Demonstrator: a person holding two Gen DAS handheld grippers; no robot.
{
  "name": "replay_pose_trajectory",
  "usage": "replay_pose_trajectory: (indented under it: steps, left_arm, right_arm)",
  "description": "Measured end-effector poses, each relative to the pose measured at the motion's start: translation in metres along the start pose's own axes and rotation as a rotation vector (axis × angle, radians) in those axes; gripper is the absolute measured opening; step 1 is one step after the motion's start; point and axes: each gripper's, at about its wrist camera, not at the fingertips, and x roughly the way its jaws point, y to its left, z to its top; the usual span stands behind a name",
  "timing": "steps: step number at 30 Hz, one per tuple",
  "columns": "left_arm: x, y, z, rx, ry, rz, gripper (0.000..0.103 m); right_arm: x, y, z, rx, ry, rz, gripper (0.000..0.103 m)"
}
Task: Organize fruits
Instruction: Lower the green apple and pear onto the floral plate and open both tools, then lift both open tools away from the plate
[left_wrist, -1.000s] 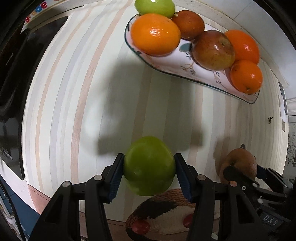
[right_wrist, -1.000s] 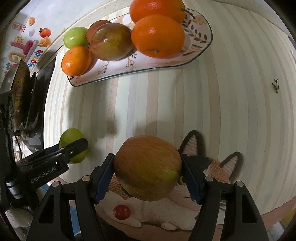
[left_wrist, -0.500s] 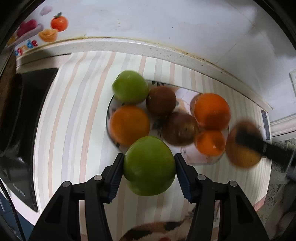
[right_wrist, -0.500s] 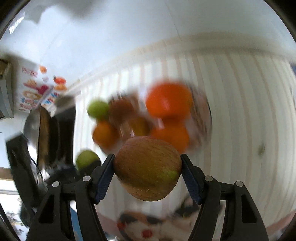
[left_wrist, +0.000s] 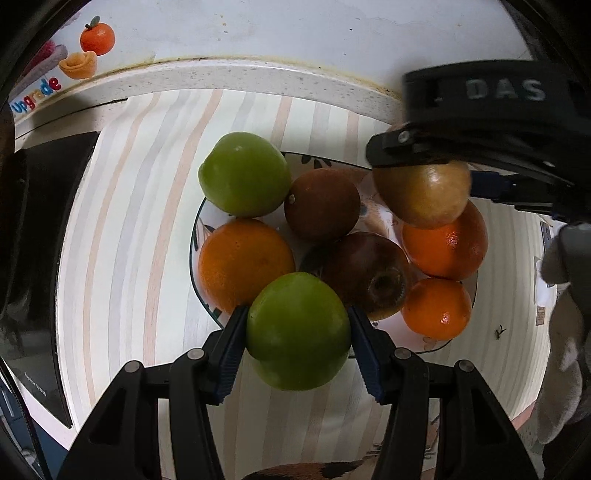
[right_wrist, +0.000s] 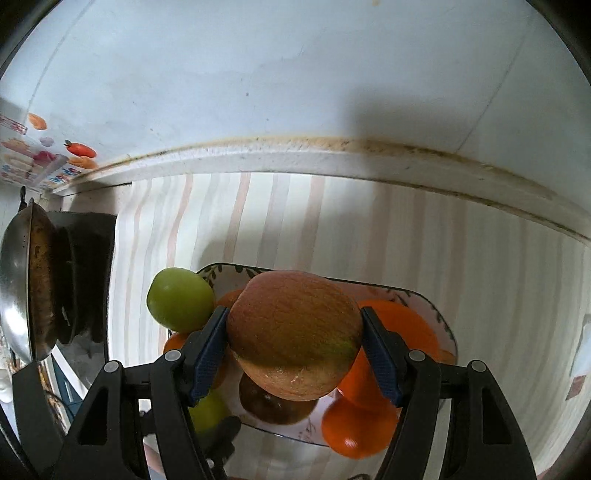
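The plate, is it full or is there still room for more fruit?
Nearly full. The plate holds six fruits crowded together; bare patches are small. The green apple sits in the left gripper, not on it.

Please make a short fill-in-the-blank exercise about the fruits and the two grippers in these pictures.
1. The left gripper is shut on a round ___ apple.
2. The right gripper is shut on a reddish-brown ___.
3. The patterned ceramic plate carries ___ round oranges.

Missing words: green; apple; three

Pale wall (right_wrist: 295, 74) with cartoon stickers (left_wrist: 88, 48), stained speckled ledge (right_wrist: 332, 155), striped countertop (left_wrist: 122, 229), dark stove (left_wrist: 44, 206)
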Motion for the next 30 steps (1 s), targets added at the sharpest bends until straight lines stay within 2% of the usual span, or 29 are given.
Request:
replay_pose_trajectory:
  steps: [6,8,9,11,12,14,16,21,26,30]
  left_arm:
    - [0.001,0.004,-0.003,-0.011,-0.012,0.006,0.054]
    - [0.005,0.005,-0.005,-0.012,-0.007,0.001,0.055]
    - [0.005,0.006,-0.005,-0.014,-0.010,0.007,0.056]
    - [0.001,0.008,-0.005,-0.013,-0.022,0.014,0.070]
    - [-0.001,0.008,-0.006,-0.015,-0.029,0.014,0.073]
    - [-0.007,0.011,-0.008,-0.018,-0.050,0.020,0.085]
    - [-0.015,0.014,-0.008,-0.021,-0.070,0.027,0.086]
    - [-0.036,0.021,-0.007,-0.029,-0.113,0.047,0.086]
    - [-0.057,0.029,-0.012,-0.034,-0.157,0.095,0.086]
    - [-0.073,0.033,-0.018,-0.032,-0.184,0.115,0.086]
  right_arm:
    - [0.010,0.011,0.006,-0.048,0.035,-0.038,0.075]
    - [0.010,0.012,0.006,-0.052,0.055,-0.033,0.086]
    - [0.011,0.013,0.007,-0.064,0.061,-0.039,0.088]
    - [0.009,0.010,0.007,-0.062,0.067,-0.042,0.089]
    - [0.008,0.009,0.006,-0.060,0.069,-0.041,0.089]
    - [0.004,0.005,0.005,-0.049,0.073,-0.024,0.094]
    - [-0.001,0.001,0.002,-0.035,0.068,-0.018,0.096]
    - [-0.029,-0.005,-0.016,-0.037,-0.001,-0.034,0.097]
    - [-0.065,-0.011,-0.053,-0.032,-0.122,-0.132,0.098]
    - [-0.081,-0.021,-0.084,0.000,-0.176,-0.159,0.098]
